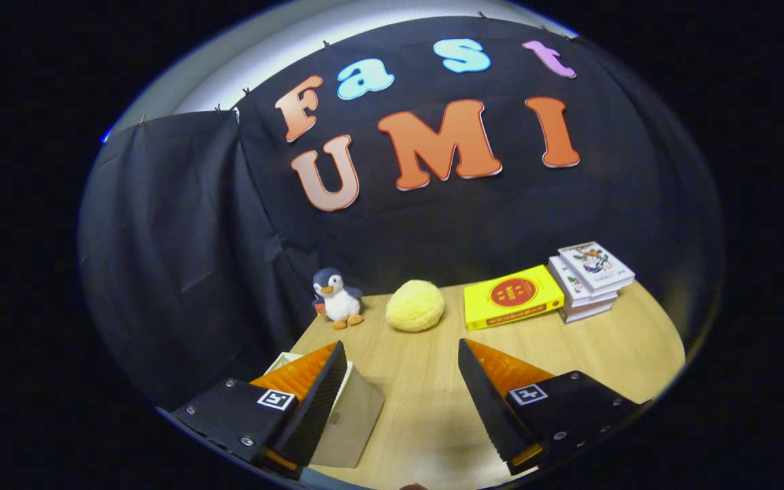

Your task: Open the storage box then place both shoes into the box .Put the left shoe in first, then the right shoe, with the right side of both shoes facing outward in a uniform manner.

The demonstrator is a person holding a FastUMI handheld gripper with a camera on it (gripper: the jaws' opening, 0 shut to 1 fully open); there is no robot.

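On the far side of the wooden table (589, 347) a toy penguin (337, 297), a yellow plush ball (415, 306), a yellow book (513, 297) and a stack of books (589, 279) stand in a row, left to right. The gripper (402, 364) hovers above the table, tilted, fingers spread wide and holding nothing. The beige storage box (351, 415) sits near left, partly under the left finger (317, 398).

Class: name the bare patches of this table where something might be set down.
Bare wood lies between the open gripper fingers, running to the yellow plush ball. The far edge is crowded: penguin, yellow book, stacked books. The box fills the left.
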